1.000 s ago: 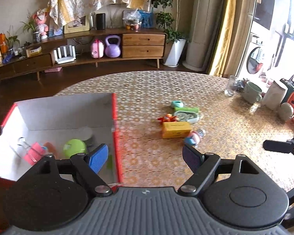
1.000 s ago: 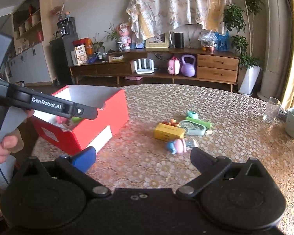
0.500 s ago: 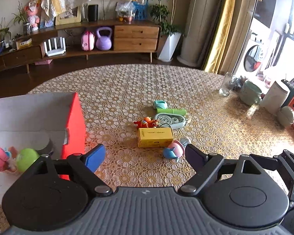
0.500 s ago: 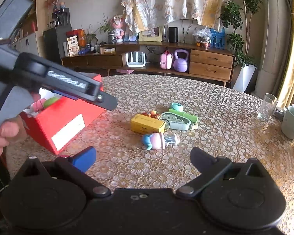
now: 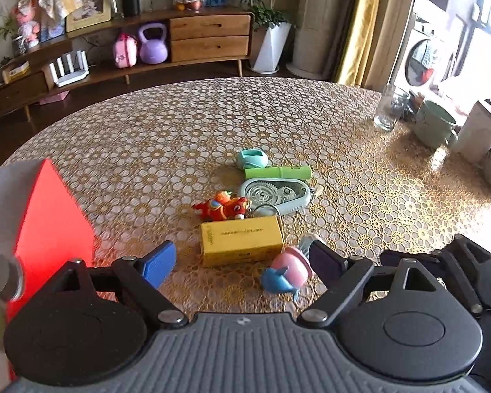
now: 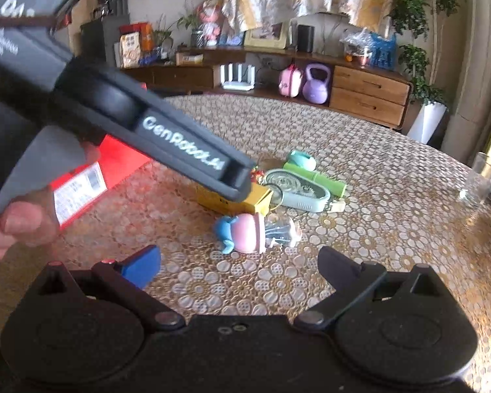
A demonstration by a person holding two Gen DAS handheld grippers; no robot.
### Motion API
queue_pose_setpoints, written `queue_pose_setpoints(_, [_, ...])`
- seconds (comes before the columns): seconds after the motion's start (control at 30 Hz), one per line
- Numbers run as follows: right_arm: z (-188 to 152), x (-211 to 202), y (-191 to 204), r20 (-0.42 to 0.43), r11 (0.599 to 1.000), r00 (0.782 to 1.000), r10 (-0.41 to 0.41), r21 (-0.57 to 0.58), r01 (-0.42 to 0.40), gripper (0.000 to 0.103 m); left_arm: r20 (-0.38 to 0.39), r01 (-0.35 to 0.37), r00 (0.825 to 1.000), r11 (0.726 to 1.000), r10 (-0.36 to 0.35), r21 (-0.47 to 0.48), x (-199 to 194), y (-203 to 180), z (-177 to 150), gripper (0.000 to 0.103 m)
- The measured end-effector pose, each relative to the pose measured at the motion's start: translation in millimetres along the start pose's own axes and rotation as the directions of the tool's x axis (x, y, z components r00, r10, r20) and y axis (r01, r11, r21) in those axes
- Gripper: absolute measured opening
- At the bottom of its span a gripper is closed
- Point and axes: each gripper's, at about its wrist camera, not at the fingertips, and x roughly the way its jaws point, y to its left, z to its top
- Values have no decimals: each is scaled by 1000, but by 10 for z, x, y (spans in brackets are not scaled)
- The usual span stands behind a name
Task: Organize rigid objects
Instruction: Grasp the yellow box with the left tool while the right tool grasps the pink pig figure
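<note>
In the left wrist view, your left gripper [image 5: 240, 260] holds its fingers wide above the yellow box [image 5: 242, 240] at mid-counter [image 5: 180, 124]; in the right wrist view, your right gripper [image 6: 239, 263] fingers stand wide before the pink-and-blue toy [image 6: 245, 232].

Daylight enters from the window [image 5: 474, 16] at right, producing glare on the desk [image 5: 409, 177] there. Both fisheye views bend strongly at the edges. The left tongs [image 6: 235, 180] and nearby hand [image 6: 13, 226] show motion blur.
</note>
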Motion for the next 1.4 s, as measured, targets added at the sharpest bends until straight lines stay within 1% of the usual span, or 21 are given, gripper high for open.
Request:
queue_pose_setpoints(0.07, [3,105,-10,-15,1000,1000,-2,-9,2,101,-6,-15,1000,1000,15,8,94,-21,33,89])
queue_pose_setpoints(0.17, [8,210,-2,-23,1000,1000,3,-17,-3,101,-13,-13,1000,1000,13,6,197,-24,65,89])
queue_pose_setpoints(0.27, [8,278,18,-25,1000,1000,8,-21,-8,101,-34,-17,999,1000,18,14,309,-31,73,89])
queue_pose_setpoints(0.47, [14,377,36,-35,999,999,5,-37,-6,101,-38,-33,999,999,34,26,462,-36,95,89])
queue_pose_setpoints(0.6, [8,434,36,-39,999,999,6,-34,-8,101,-46,-23,999,1000,24,16,546,-11,106,89])
queue_pose_setpoints(0.9, [-16,478,23,-43,1000,999,16,-7,-17,95,-39,-11,999,1000,11,5,610,53,95,88])
queue_pose_setpoints(1.0, [-15,458,-1,-37,1000,999,10,6,-9,90,-35,4,999,1000,-4,-3,601,51,91,83])
queue_pose_setpoints(1.07, [-15,434,-15,-35,1000,999,-1,15,2,85,-30,16,999,1000,-16,-5,587,37,90,75])
queue_pose_setpoints(1.13, [-9,419,-33,-33,1000,999,-12,23,12,77,-26,4,1000,1000,-4,2,574,6,87,75])
queue_pose_setpoints(1.17, [-3,414,-43,-33,1000,999,-17,25,18,75,-24,-2,1000,1000,2,2,571,4,86,75])
queue_pose_setpoints(1.4, [14,389,-60,-39,999,999,-22,26,23,74,-35,-23,999,1000,22,-21,552,80,94,74])
